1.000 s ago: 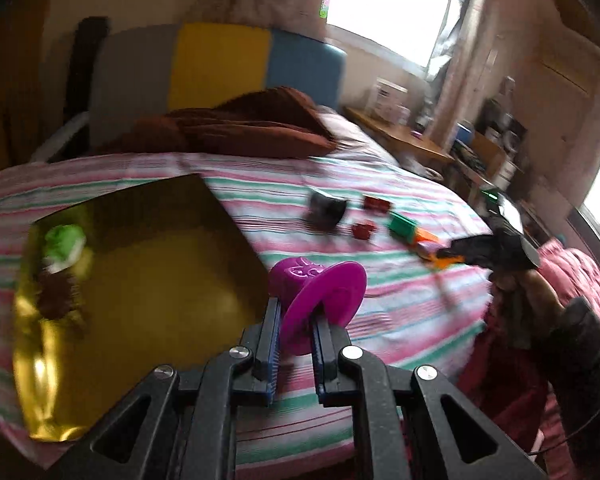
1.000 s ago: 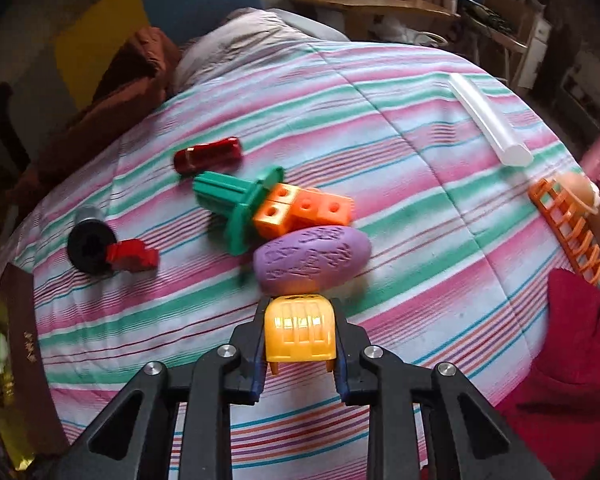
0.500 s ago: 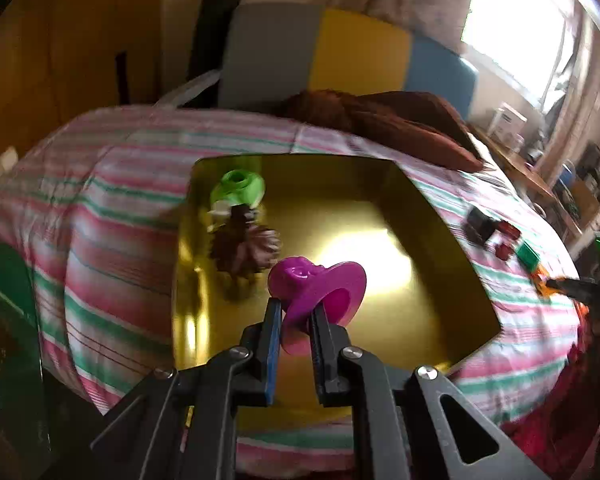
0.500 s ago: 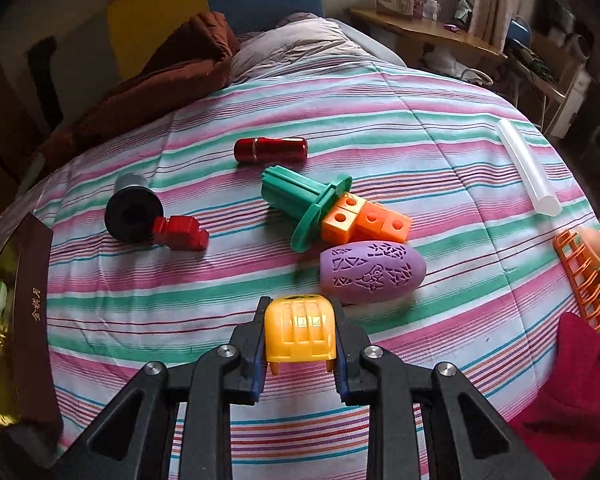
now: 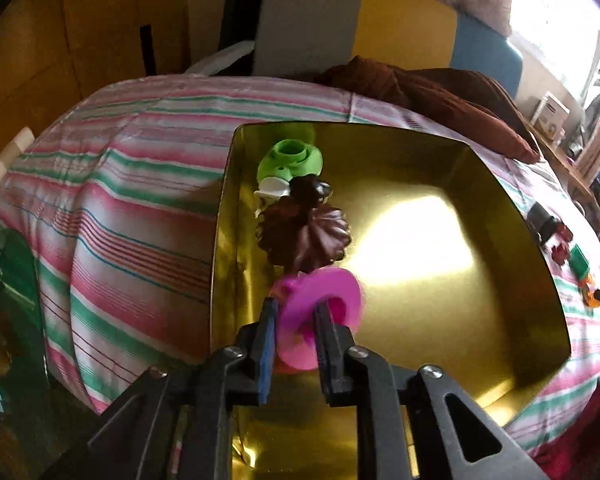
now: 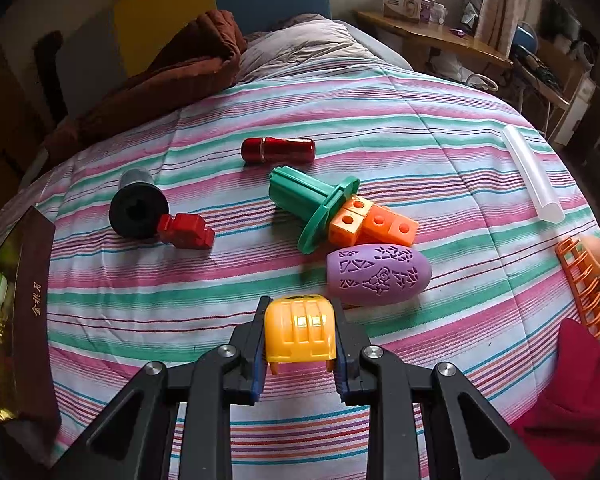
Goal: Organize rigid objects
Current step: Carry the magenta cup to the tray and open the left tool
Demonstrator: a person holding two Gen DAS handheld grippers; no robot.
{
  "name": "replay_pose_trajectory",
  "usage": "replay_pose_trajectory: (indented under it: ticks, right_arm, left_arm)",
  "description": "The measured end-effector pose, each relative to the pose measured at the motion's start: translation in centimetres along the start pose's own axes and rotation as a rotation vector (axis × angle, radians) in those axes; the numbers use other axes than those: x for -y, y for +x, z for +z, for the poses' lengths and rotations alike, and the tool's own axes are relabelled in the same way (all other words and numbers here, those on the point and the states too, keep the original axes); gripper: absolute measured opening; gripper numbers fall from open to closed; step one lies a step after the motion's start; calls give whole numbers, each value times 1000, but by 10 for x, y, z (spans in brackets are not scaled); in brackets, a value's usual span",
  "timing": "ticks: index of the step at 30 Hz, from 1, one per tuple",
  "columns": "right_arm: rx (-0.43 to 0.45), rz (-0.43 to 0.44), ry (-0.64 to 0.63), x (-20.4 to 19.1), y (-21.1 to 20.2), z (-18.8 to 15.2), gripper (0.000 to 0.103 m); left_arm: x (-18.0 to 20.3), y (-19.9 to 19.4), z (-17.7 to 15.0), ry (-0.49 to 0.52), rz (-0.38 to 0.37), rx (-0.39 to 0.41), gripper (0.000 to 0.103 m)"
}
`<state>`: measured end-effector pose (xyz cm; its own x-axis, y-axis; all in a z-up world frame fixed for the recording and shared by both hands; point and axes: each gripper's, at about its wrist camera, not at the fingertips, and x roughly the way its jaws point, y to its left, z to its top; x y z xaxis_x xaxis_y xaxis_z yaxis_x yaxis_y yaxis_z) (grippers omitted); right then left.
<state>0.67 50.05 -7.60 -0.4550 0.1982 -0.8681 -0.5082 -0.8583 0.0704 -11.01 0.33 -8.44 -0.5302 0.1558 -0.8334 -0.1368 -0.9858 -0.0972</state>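
Two grippers: the left gripper [image 5: 296, 320], jaws just parting, straddles a blurred magenta piece [image 5: 320, 312] over the gold tray [image 5: 512, 216]; the right gripper [image 6: 300, 336] clamps a yellow piece [image 6: 300, 332].

Left gripper [image 5: 296, 316]: two black angular fingers, blue pad lining the inner face of the left one; open triangular cut-outs in the black frame arms, and four round silver screws at the pivots. Right gripper [image 6: 300, 330]: same build, black fingers [image 6: 256, 344] with blue pads on the inner faces, four silver screw heads, triangular cut-outs in both frame arms.
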Motion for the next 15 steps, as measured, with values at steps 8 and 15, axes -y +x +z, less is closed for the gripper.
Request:
replay_pose_trajectory:
  ticks: [8,15]
  right_arm:
    - [-3,-11,-13,-2,2,0,26]
    - [32,11,-26,-4,-4,0,26]
  left_arm:
    - [-4,-23,-8,-3,9,59,26]
    - [-1,-56,-14,-4,38,141,26]
